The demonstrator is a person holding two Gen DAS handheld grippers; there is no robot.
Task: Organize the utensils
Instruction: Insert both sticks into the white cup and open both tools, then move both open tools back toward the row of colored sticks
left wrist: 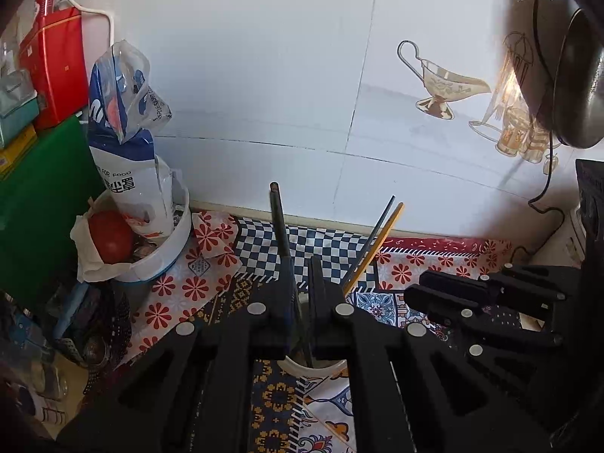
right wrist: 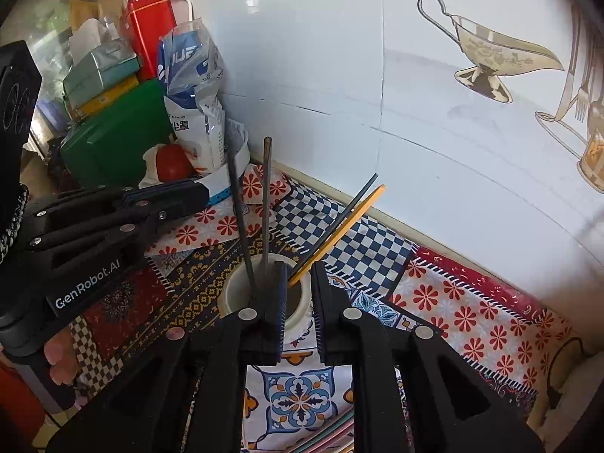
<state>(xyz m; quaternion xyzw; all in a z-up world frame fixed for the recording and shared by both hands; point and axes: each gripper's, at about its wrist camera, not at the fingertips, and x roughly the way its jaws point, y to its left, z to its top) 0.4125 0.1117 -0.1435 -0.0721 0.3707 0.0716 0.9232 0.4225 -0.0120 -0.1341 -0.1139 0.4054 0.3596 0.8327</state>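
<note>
Left gripper (left wrist: pixel 301 283) fingers clamped on dark chopstick (left wrist: pixel 278 219), right gripper (right wrist: pixel 298 294) fingers apart over cup (right wrist: pixel 298 313), salt bag (left wrist: pixel 128 143) nearby

Ahead of the gripper rises a white tiled wall (right wrist: pixel 302 56) printed with a cream gravy-boat motif (right wrist: pixel 498 56). Warm light glows on its right side. Below lies a patchwork cloth of red flowers and navy checks (right wrist: pixel 472 302). A green box (right wrist: pixel 113 132) stands to the left.
</note>
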